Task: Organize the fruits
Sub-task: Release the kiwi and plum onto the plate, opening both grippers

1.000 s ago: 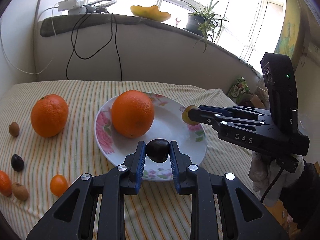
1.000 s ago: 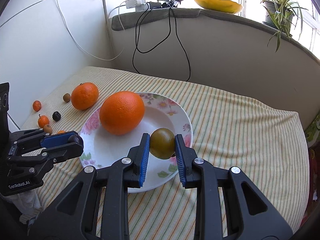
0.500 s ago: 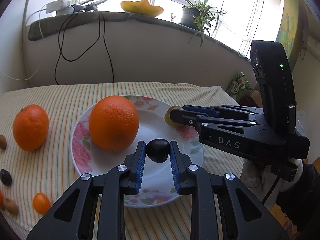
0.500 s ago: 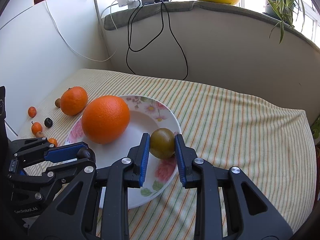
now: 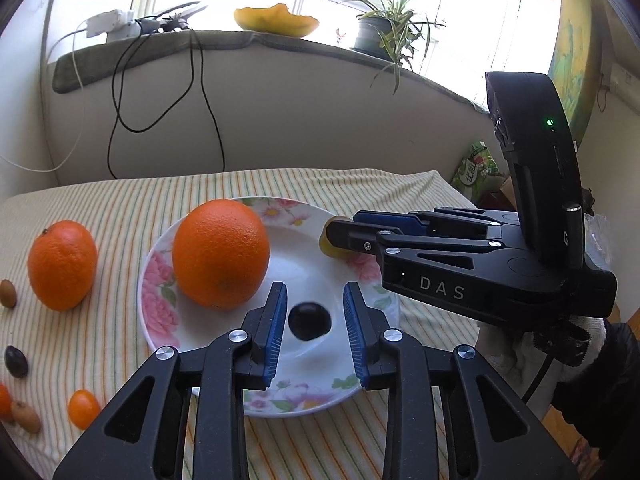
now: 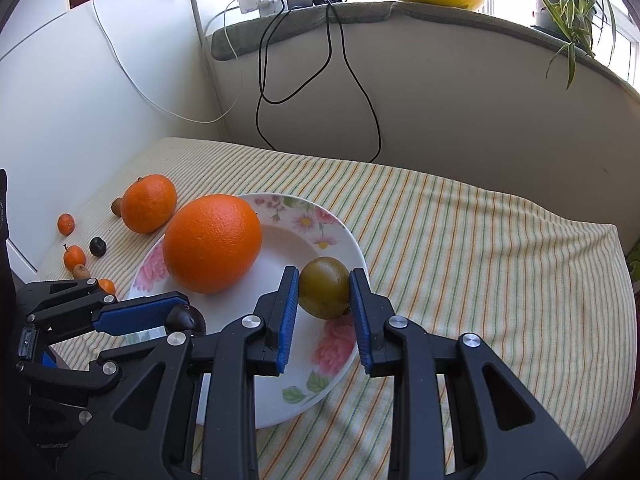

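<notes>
Small, smooth and likely to roll, the dark plum lay on the flowered plate between the left gripper's opening jaws, while the right gripper pinched the firm kiwi across its middle.

My left gripper points forward and down, and its jaws are opening: the blue pads stand apart on either side of the small dark fruit without pressing it. My right gripper also tilts downward, its pads clamped on both sides of the greenish-brown fruit. The two grippers sit close together, the right one reaching across just ahead of my left. A gloved hand shows behind the right gripper's body.
</notes>
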`<move>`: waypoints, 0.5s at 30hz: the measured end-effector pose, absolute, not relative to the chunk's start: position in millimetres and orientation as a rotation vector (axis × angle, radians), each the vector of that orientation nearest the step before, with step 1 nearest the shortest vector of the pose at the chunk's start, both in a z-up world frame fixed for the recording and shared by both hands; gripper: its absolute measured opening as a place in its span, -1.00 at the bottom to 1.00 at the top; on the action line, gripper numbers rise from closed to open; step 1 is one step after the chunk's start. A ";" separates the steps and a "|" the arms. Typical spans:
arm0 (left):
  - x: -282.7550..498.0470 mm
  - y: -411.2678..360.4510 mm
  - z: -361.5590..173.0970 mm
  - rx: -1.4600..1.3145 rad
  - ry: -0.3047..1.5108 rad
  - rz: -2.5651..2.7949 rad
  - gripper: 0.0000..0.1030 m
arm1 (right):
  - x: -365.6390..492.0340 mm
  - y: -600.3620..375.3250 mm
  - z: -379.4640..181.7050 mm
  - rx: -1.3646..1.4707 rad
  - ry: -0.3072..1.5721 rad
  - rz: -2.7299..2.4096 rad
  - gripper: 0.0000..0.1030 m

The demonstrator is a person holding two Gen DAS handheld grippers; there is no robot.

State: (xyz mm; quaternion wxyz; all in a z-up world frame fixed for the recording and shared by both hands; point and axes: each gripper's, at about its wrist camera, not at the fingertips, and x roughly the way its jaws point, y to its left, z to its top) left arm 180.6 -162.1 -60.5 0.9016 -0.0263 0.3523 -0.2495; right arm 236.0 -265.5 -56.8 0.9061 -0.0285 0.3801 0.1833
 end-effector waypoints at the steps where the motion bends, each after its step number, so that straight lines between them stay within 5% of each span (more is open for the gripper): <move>1: 180.6 -161.5 -59.9 -0.055 0.728 -0.516 -0.45 | 235.7 -265.4 -56.5 -0.058 0.785 0.379 -0.46; 3: 180.2 -161.0 -58.9 -0.056 0.725 -0.514 -0.45 | 234.9 -265.4 -55.4 -0.060 0.781 0.377 -0.45; 8: 177.9 -159.5 -57.5 -0.056 0.718 -0.510 -0.35 | 231.3 -265.6 -48.5 -0.057 0.759 0.373 -0.04; 15: 169.9 -156.8 -54.1 -0.058 0.705 -0.496 -0.18 | 225.9 -266.8 -41.0 -0.057 0.744 0.359 0.10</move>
